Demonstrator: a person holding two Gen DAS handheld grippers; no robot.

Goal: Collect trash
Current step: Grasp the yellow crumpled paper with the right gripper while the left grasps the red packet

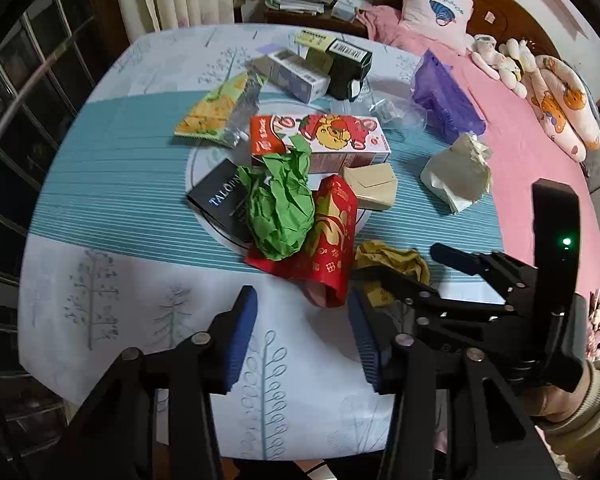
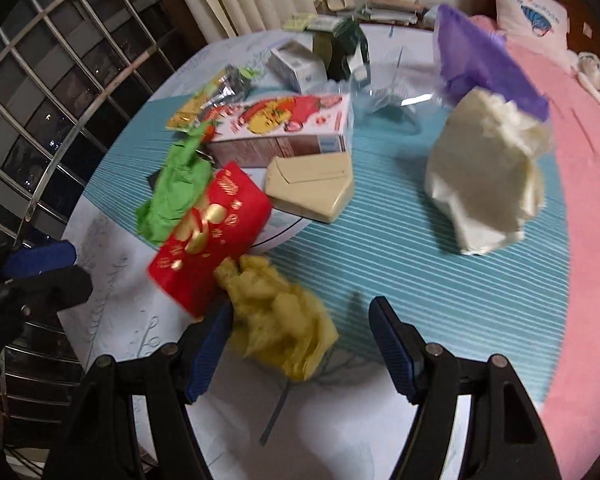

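Left gripper (image 1: pixel 302 334): blue-padded fingers spread wide, holding nothing, above white leaf-print tablecloth (image 1: pixel 140 288); shiny red gold-print packet (image 1: pixel 332 240) ahead between the tips.
Right gripper (image 2: pixel 300 344): fingers spread; crumpled yellow paper wad (image 2: pixel 280 320) between them, against left pad (image 2: pixel 208 352), apart from right pad.
Left view only: black lettered box (image 1: pixel 220 200), pink bed with plush toys (image 1: pixel 500 60).
Right view only: barred window (image 2: pixel 40 120).
Both views: crumpled green paper (image 1: pixel 280 208), crumpled white paper (image 2: pixel 488 184).
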